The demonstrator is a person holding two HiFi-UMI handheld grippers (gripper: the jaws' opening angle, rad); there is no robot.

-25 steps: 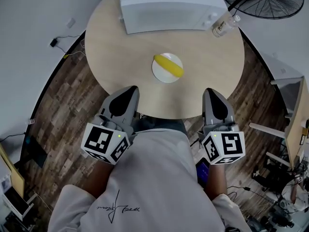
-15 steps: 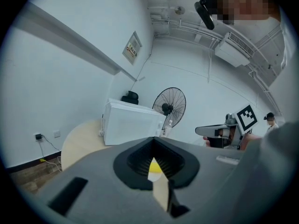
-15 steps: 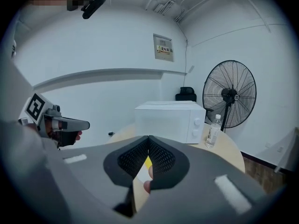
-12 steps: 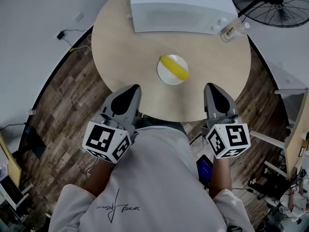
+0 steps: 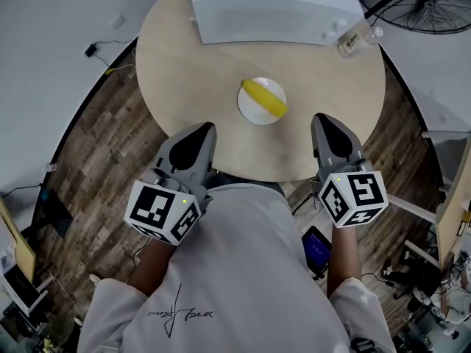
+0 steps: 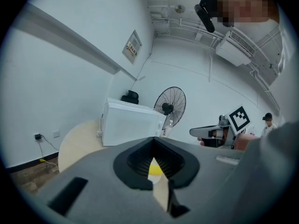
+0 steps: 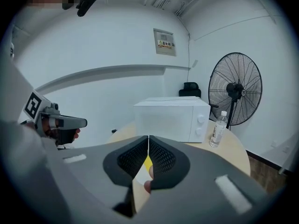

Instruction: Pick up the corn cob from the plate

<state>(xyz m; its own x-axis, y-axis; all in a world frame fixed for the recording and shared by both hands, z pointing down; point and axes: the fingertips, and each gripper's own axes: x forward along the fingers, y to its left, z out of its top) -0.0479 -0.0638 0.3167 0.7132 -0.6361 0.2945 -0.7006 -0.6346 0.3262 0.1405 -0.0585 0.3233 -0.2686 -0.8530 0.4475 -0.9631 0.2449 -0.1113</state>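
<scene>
Task barely begun: cob (image 5: pixel 263 98) untouched, flat on plate (image 5: pixel 249 114) mid-counter (image 5: pixel 184 65), well ahead of both grippers. Clenched and empty at near counter edge: left gripper (image 5: pixel 207 128), right gripper (image 5: pixel 322 119). Left to do: reach, open, grasp, lift. Cob long axis diagonal in head view, far-left to near-right.

I stand over 1 round, pale wooden tabletop (image 5: pixel 184 65) on a dark plank floor (image 5: pixel 103 168). A white microwave (image 5: pixel 265 6) sits at its far edge, with 1 water bottle (image 5: pixel 355 41) just beside it. A black standing fan (image 5: pixel 419 2) stands beyond, before plain white walls (image 7: pixel 93 45).
</scene>
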